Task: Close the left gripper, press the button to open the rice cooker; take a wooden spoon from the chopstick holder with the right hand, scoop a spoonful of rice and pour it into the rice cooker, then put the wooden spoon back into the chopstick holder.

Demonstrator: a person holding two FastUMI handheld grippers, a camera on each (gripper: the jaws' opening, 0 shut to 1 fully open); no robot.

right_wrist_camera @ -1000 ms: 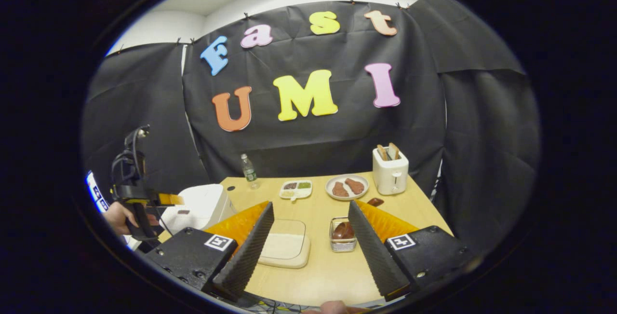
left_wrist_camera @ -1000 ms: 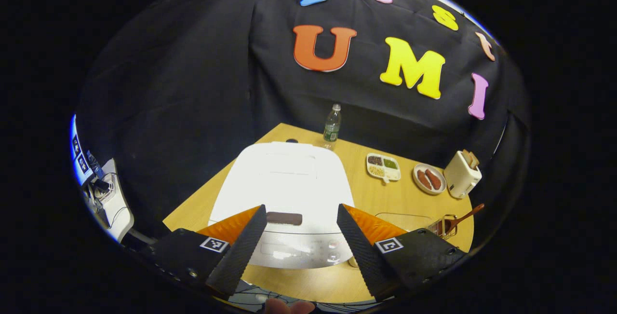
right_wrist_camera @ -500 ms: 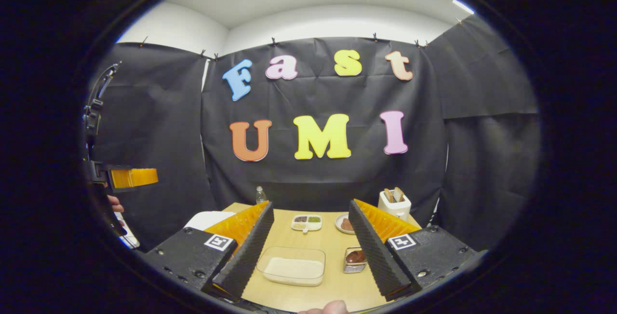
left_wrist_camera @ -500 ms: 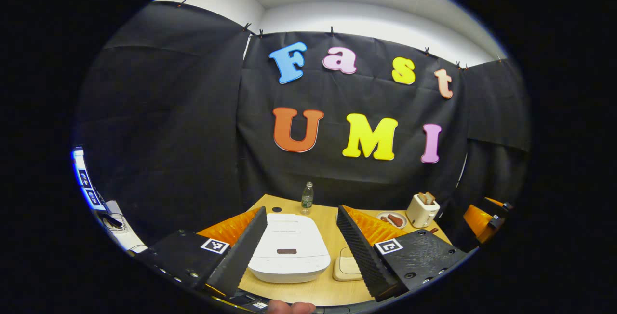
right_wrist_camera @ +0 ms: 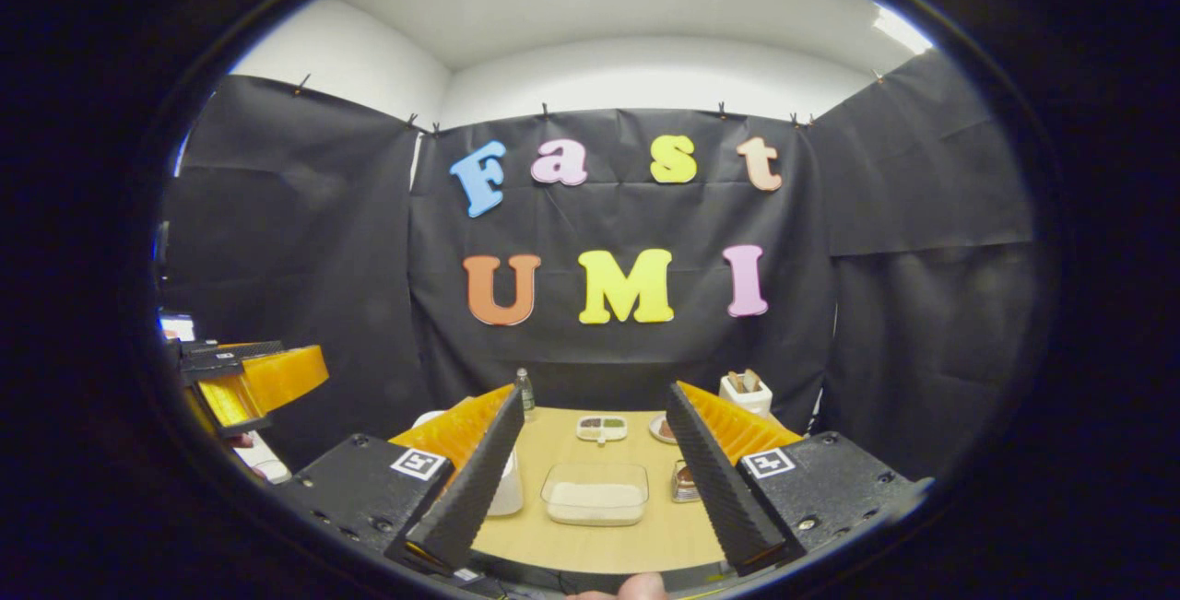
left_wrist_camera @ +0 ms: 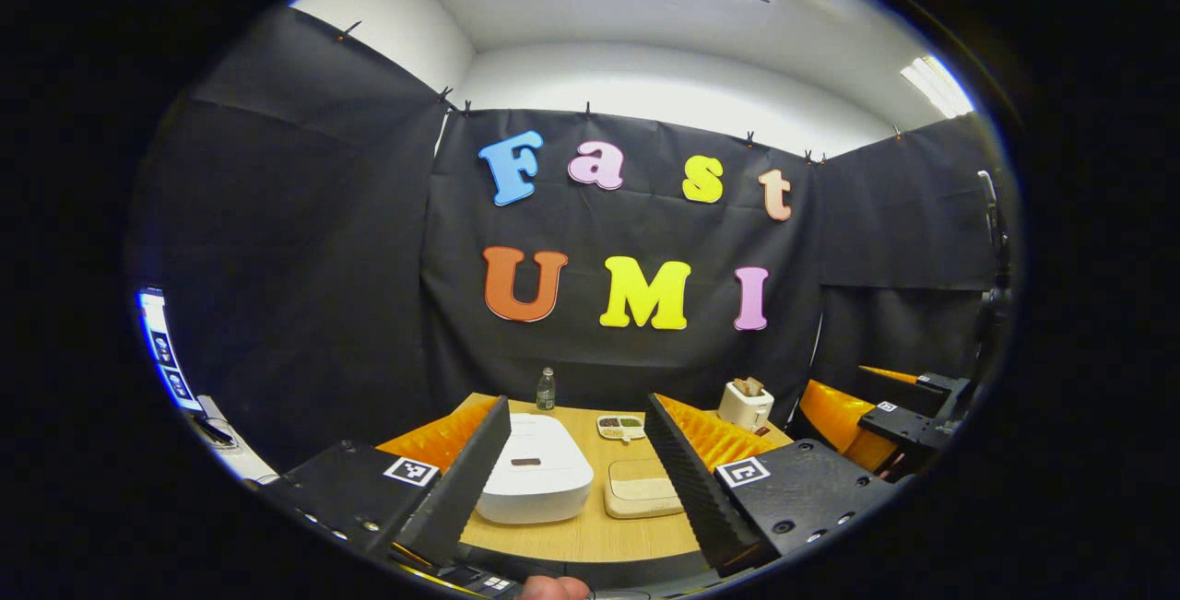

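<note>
The white rice cooker (left_wrist_camera: 535,480) stands on the left of the wooden table (left_wrist_camera: 590,531) with its lid down and a dark button (left_wrist_camera: 525,462) on top. Beside it lies a clear container of rice (right_wrist_camera: 595,494). The wire chopstick holder (right_wrist_camera: 684,482), with something brown in it, peeks out from behind one finger. My left gripper (left_wrist_camera: 576,405) is open and held back from the table, empty. My right gripper (right_wrist_camera: 594,393) is open too, also back from the table and empty. Each gripper shows in the other's view: right gripper (left_wrist_camera: 885,411), left gripper (right_wrist_camera: 249,383).
At the back of the table stand a water bottle (left_wrist_camera: 546,389), a divided dish of grains (left_wrist_camera: 619,426), a plate of brown food (right_wrist_camera: 659,428) and a white toaster (left_wrist_camera: 745,403). Black cloth walls close in the booth on three sides.
Both grippers have drawn back and up from the table and tilted level. The left one hung right over the cooker lid a second ago. Both have stayed open.
</note>
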